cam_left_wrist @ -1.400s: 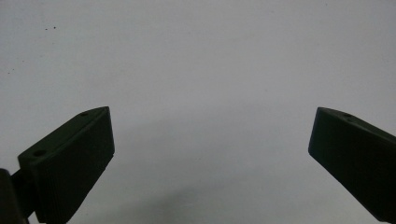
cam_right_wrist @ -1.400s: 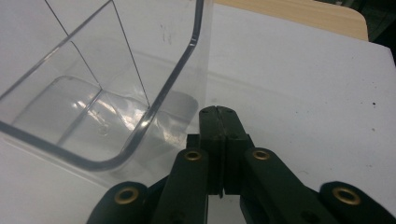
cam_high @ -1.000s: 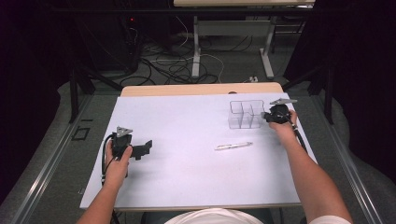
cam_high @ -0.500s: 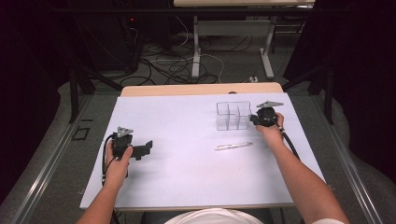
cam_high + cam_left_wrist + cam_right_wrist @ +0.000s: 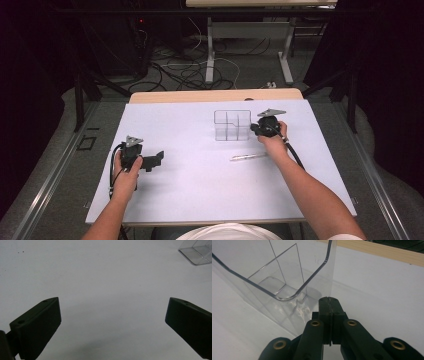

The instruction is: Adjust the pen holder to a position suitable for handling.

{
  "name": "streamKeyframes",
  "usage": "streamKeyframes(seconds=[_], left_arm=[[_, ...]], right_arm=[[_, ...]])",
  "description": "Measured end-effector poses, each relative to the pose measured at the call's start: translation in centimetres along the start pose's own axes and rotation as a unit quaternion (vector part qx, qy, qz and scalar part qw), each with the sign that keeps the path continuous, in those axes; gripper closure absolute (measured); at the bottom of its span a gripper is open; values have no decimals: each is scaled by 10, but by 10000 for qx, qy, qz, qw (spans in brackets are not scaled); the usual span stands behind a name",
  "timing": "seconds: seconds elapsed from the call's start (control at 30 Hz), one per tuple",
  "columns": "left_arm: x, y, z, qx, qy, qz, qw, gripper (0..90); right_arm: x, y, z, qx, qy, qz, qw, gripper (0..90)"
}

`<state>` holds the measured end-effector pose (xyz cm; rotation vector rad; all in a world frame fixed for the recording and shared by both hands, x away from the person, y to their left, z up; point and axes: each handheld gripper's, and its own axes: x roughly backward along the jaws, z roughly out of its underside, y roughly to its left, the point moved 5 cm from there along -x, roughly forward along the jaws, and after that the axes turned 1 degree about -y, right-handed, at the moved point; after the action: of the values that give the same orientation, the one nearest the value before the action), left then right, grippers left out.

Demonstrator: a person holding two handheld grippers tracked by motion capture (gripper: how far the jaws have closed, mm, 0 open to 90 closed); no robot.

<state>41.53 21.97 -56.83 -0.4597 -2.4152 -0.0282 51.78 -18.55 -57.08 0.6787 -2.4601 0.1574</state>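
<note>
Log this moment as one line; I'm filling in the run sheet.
right gripper: shut, against clear divided box wall | left gripper: open, empty, over table | pen: lying untouched near box

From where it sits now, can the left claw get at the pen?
Probably yes. The left claw is open, and bare white table lies between it and the pen; the right forearm just beyond the pen may crowd it.

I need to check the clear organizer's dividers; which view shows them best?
The right gripper view: the clear organizer is close up, its rim and inner dividers plain, the shut right gripper at its wall. The high view shows it whole but small; the left gripper view catches one corner.
</note>
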Motion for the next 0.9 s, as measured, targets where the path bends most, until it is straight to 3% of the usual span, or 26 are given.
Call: streamKeyframes(seconds=[0.23, 0.37, 0.9], left_arm=[[-1, 0, 0, -32, -11, 7, 10000, 2], [0, 0, 0, -2, 11, 0, 10000, 2], [-1, 0, 0, -25, 51, 28, 10000, 2]], right_arm=[[-11, 24, -5, 210, -36, -155, 9997, 900], [-16, 32, -7, 153, -72, -283, 9995, 900], [-28, 30, -13, 164, -122, -316, 9993, 900]])
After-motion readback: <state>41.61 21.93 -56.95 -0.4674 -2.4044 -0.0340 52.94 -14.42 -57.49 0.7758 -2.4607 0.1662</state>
